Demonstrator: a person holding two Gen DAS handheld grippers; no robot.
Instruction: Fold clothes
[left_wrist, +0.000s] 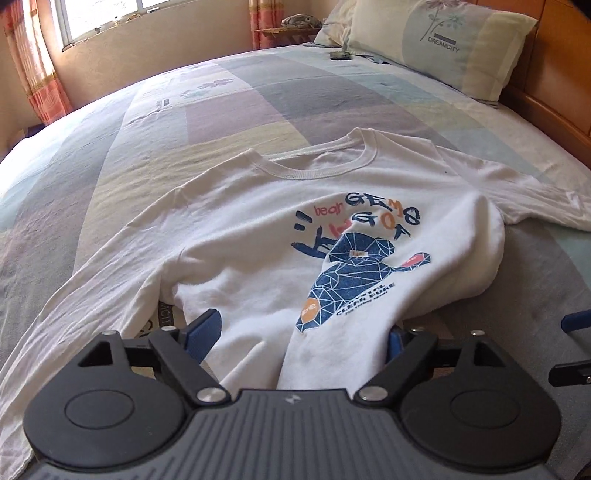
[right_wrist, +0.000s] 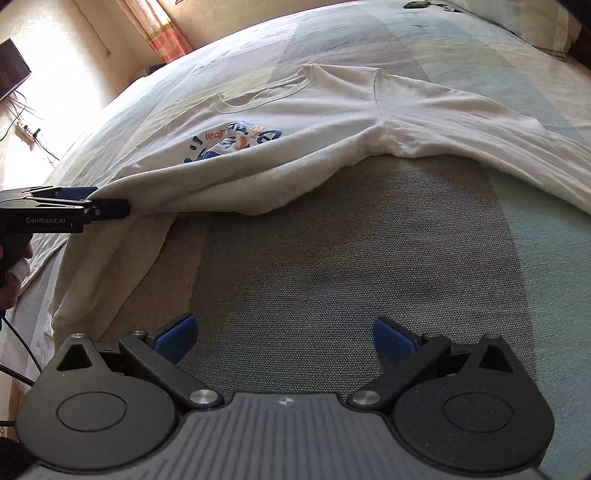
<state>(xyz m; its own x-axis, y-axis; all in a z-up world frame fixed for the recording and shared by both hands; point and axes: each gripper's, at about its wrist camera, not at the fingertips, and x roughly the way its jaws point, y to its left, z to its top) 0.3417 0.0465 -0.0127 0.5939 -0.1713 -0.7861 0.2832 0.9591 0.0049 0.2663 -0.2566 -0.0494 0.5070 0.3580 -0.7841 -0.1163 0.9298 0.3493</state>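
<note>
A: Status? Shirt (left_wrist: 258, 236) flat on bed (left_wrist: 110, 155), print up, collar far, near right side bunched into a ridge.

B: Left gripper (left_wrist: 299, 328) spread wide, hem cloth lying between the blue pads, not pinched. Right gripper (right_wrist: 284, 338) wide too, empty, over bare cover near the ridge.

A: Risks?

B: Dragging with that loose hem: likely slip-out. Folding over the ridge: likely locks in a crease. Far right sleeve (right_wrist: 461, 110) untucked, may trail.

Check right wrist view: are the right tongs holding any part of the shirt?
No. The right tongs stand open over bare bedsheet, and the white long-sleeve shirt lies farther up the bed, clear of them.
</note>
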